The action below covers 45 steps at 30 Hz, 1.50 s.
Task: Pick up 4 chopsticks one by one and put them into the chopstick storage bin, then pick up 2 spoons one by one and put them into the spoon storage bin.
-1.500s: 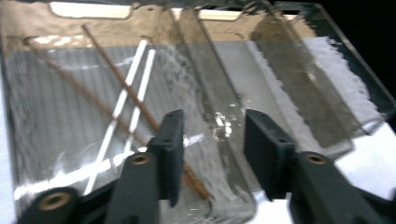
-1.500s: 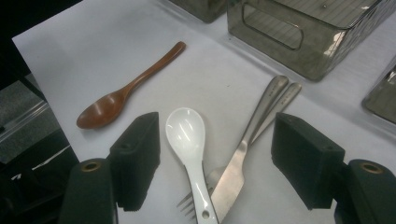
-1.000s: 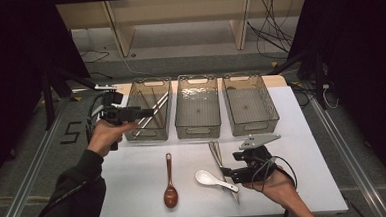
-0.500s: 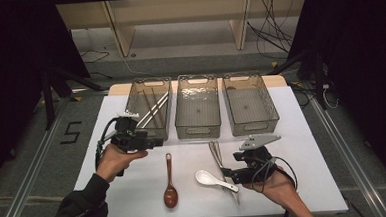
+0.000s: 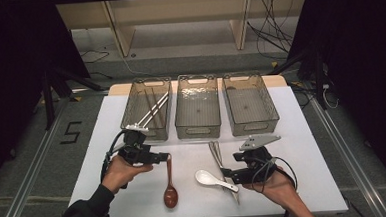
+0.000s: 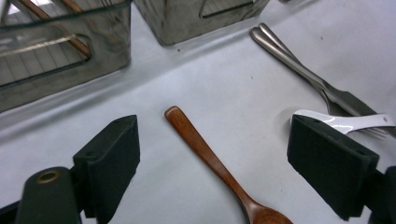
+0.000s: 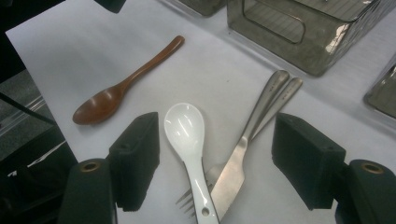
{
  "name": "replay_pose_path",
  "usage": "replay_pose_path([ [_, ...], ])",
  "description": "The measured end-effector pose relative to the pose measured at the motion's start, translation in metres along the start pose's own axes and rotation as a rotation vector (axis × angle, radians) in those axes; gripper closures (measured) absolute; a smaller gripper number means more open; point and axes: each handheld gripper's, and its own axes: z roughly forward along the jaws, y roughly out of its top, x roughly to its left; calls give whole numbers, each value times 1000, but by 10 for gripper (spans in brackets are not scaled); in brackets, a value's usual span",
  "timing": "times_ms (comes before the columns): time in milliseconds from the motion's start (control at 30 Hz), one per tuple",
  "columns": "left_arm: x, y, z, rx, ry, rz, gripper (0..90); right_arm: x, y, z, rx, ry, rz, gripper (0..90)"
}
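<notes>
**Left gripper lining up on the wooden spoon's handle**

I am bringing my left gripper [image 5: 162, 157] down over the far end of the wooden spoon [image 5: 170, 182], which is lying on the white table [image 5: 310, 182] with its bowl toward me and its handle tip pointing at the left bin [image 5: 146, 110]. My jaws have just been opening and are standing wide, the handle [image 6: 196, 142] lying between them untouched, slanting across the gap rather than square to it. The left bin is already holding chopsticks [image 5: 153, 108]; the middle bin [image 5: 197, 106] and the right bin [image 5: 250, 103] look bare.

To take the spoon well, I am judging that I should turn my wrist until the pads face the handle's two sides, settle low enough for the tips to meet the table, and close a little way in from the tip, where the handle is narrow and straight.

My right gripper [image 5: 229, 175] is hovering near the right edge with its jaws apart, straddling the white ceramic spoon [image 7: 189, 140], a steel knife [image 7: 243, 154] and a fork [image 7: 191, 198] that are overlapping in a loose pile. Nothing is gripped there, and I should be keeping that hand quiet so the pile is not nudged.
</notes>
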Motion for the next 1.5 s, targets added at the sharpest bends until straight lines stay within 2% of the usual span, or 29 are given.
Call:
replay_pose_path([
  [133, 0, -3, 2, 5, 7, -14, 163, 0, -1, 0, 0, -1, 0, 333],
  [367, -2, -8, 2, 20, 19, -15, 160, -3, -1, -2, -10, -3, 3, 330],
  [500, -6, -10, 4, 37, 37, 1, 160, -4, -2, -1, -7, 0, 5, 328],
  [667, -11, -14, 12, 81, 55, 19, 160, -5, -3, -2, -8, -2, 7, 327],
  [867, -16, -17, 19, 106, 56, 33, 161, -5, -3, -3, -9, -3, 15, 324],
  [1133, -21, -22, 27, 141, 63, 54, 165, -3, -2, -2, -8, -6, 4, 324],
  [1500, -23, -23, 36, 176, 61, 51, 199, -6, -3, -2, -3, -5, 5, 324],
])
